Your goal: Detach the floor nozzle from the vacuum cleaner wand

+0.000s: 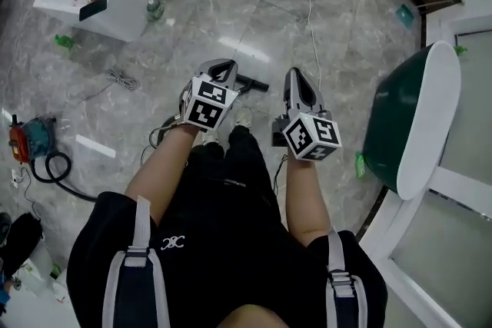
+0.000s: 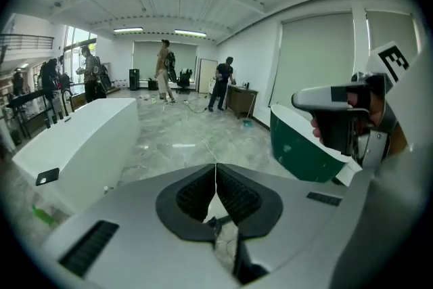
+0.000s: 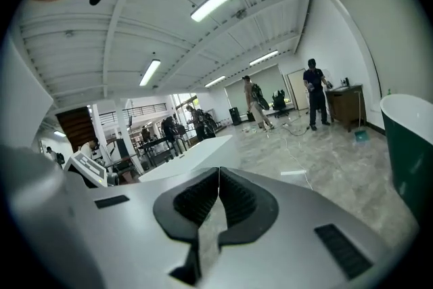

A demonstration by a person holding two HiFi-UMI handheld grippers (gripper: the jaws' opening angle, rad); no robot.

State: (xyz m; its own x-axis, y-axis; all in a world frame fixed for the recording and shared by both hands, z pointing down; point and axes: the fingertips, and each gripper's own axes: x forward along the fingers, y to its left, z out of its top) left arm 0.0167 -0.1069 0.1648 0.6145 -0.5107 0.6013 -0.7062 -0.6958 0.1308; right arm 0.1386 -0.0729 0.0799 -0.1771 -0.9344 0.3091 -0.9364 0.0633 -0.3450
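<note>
Your left hand-held gripper (image 1: 226, 67) and right hand-held gripper (image 1: 297, 74) are both closed, holding nothing. A dark bar (image 1: 252, 83) lies on the floor (image 1: 231, 11) just past your feet, probably the nozzle or wand. Expect stiff, light, smooth plastic: brace the wand near the joint and grip the nozzle by its neck.

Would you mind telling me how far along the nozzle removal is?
Done: nothing visible yet. In hand: nothing; the left gripper and right gripper are both shut and empty, held above the floor. Left: the whole job. A dark piece on the floor beyond the left gripper may be the vacuum part, but it is mostly hidden.
</note>
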